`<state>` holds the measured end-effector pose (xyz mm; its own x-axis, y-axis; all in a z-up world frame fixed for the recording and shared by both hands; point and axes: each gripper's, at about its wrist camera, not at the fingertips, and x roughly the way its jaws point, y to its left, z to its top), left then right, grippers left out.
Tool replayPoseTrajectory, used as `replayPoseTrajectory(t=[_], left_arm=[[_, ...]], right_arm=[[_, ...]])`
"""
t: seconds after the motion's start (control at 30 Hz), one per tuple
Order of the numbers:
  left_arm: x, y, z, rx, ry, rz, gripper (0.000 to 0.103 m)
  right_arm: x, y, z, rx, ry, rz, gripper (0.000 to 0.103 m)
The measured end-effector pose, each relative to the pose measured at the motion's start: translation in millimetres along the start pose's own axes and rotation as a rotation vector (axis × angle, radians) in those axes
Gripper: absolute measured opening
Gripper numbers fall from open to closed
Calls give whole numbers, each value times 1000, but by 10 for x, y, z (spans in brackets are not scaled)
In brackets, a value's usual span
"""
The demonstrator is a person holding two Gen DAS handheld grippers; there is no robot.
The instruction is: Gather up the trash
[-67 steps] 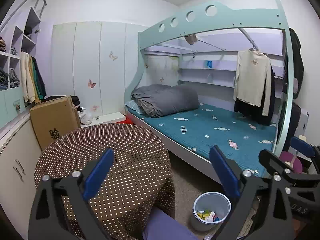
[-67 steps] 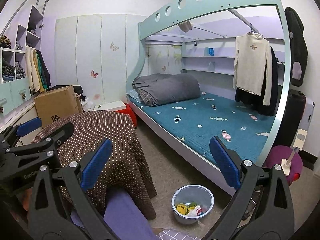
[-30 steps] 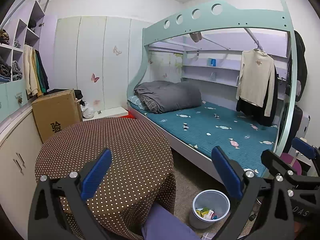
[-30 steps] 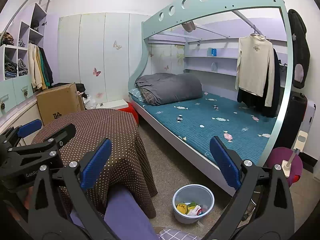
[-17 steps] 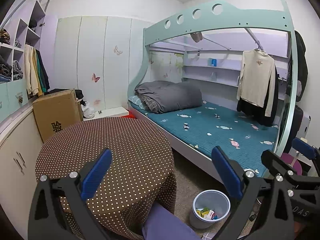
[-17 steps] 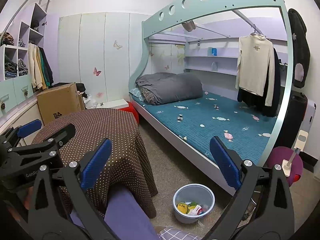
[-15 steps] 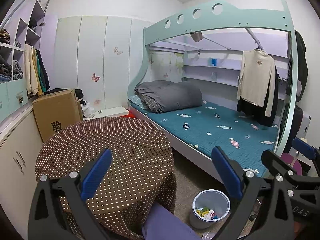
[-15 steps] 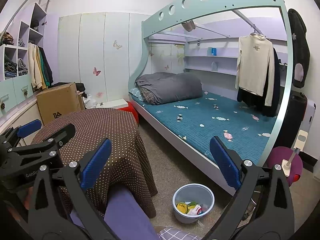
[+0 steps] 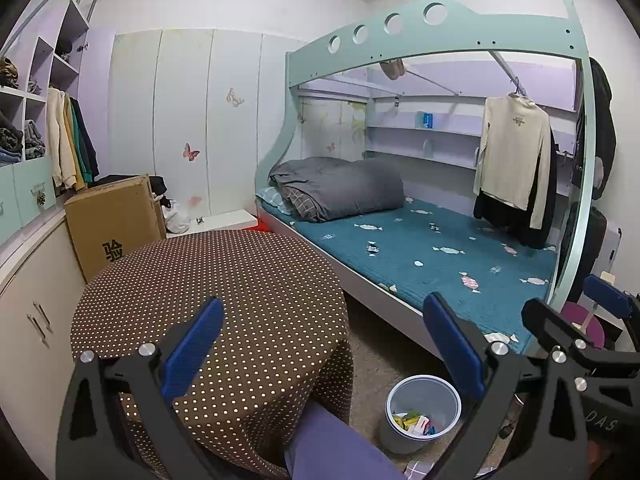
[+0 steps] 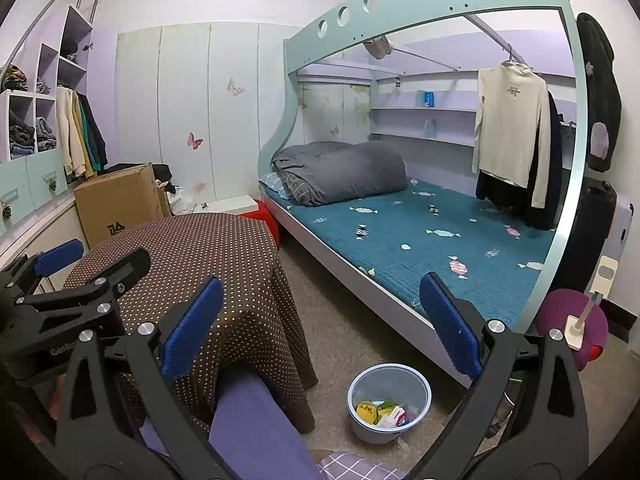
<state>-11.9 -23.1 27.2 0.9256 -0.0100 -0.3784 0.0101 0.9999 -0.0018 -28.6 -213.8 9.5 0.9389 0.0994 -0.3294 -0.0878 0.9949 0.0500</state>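
A small grey waste bin (image 9: 420,410) (image 10: 389,402) stands on the floor between the round table and the bed, with colourful wrappers (image 10: 384,411) inside. My left gripper (image 9: 324,344) is open and empty, held above the table's near edge. My right gripper (image 10: 320,320) is also open and empty, above the floor near the bin. In the right wrist view the left gripper (image 10: 60,276) shows at the left edge. In the left wrist view the right gripper (image 9: 580,320) shows at the right edge. I see no loose trash on the table.
A round table with a brown dotted cloth (image 9: 216,292) fills the left foreground. A bunk bed with a teal mattress (image 9: 432,256) runs along the right. A cardboard box (image 9: 114,220), cabinets and a purple stool (image 10: 568,324) crowd the edges. A person's leg in purple trousers (image 10: 256,432) is below.
Both views rose and tilted slightly between the oldest frames and a second ago. Since then nothing has visibly moved; both grippers stay open.
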Motion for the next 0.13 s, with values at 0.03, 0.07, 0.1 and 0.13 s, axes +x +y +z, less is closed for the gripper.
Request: replayPoseTrajectory(t=[0.03, 0.07, 0.1, 0.13], left_arm=[[8, -4, -1, 1, 3, -1, 98], [24, -9, 9, 1, 7, -3, 98], [36, -14, 10, 1, 10, -3, 98], [52, -15, 9, 0, 14, -4, 98]], right_arm=[[5, -1, -6, 0, 3, 0, 96], [9, 1, -9, 0, 5, -1, 96], [18, 2, -9, -1, 7, -3, 96], [31, 5, -1, -2, 10, -4, 96]])
